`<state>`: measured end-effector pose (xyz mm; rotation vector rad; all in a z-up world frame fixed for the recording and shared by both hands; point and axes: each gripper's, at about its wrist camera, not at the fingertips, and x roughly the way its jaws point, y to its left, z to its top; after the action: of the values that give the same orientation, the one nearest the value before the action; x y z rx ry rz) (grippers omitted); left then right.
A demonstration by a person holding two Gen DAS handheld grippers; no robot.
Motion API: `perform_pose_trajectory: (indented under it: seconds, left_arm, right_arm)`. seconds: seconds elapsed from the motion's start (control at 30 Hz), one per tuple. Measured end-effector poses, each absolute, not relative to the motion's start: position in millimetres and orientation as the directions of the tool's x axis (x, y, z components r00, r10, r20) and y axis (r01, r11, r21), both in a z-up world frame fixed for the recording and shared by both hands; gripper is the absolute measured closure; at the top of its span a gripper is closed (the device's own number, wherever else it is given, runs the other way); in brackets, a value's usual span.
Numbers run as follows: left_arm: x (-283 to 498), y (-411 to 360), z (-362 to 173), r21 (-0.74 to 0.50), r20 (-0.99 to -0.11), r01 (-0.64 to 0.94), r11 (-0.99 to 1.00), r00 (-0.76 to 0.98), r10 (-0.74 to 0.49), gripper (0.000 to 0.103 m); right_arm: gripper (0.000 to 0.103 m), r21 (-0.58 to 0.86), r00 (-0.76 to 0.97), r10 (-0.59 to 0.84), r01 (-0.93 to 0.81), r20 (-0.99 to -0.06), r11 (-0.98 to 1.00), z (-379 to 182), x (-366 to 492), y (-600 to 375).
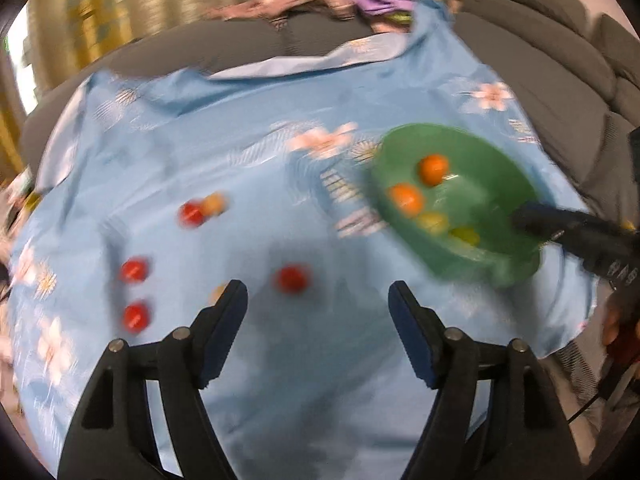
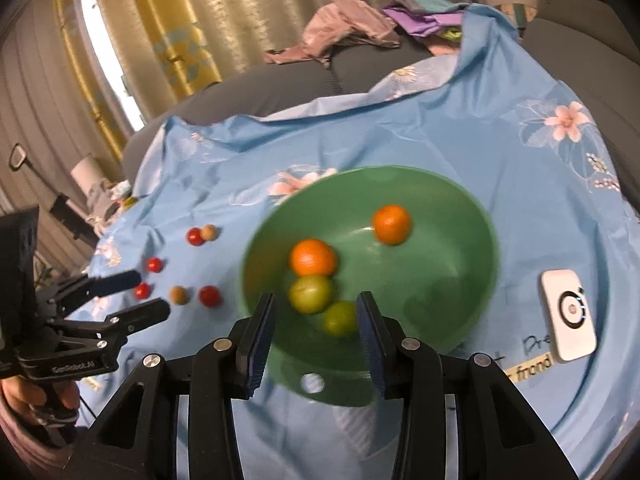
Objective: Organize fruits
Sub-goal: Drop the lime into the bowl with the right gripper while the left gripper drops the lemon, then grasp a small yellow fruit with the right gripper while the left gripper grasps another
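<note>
Green plastic forms a wide, shallow bowl (image 2: 452, 248) resting on a pale blue flowered cloth (image 2: 360, 136) spread over what looks like a grey sofa. Inside the bowl lie two oranges (image 2: 313, 257) and two green fruits (image 2: 310, 293), bunched toward the near side, with one orange further back. On the cloth to the bowl's left sit several small fruits: red ones like cherry tomatoes (image 2: 209, 296) and a couple of tan ones (image 2: 179, 295), well apart from the bowl.

A person holds the left gripper (image 1: 318, 300) over the loose fruits; its fingers stand spread with nothing between them, one red fruit (image 1: 292, 278) lying just beyond the gap. The right gripper (image 2: 316, 340) reaches over the bowl's near rim. Its fingers sit fairly close together, but whether they press on the rim cannot be told.

The small fruits look light, smooth and round, so they would likely roll or squirt sideways under a hard squeeze; thin skins may split. Taking each across its widest middle, gently, seems safest. The bowl looks stiff and light, and its rim is the natural hold.
</note>
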<state>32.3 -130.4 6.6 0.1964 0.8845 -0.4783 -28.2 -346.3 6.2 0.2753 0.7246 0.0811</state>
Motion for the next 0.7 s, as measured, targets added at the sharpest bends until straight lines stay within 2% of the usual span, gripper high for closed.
perform_pose_trajectory:
  seconds: [0.3, 0.7]
  left_arm:
    - [17.2, -39.1, -13.6, -0.054, -0.817, 0.254, 0.966, 0.545, -0.189, 0.028]
    - [-0.6, -21.9, -8.2, -0.043, -0.793, 0.237, 0.971, 0.583, -0.177, 0.027]
  right_arm:
    - [0.061, 0.269, 0.712, 0.278, -0.129, -0.644, 0.954, 7.4, -20.2, -293.9]
    - [0.061, 0.235, 0.646, 0.35, -0.26, -0.679, 0.936, 5.9, -12.3, -235.3]
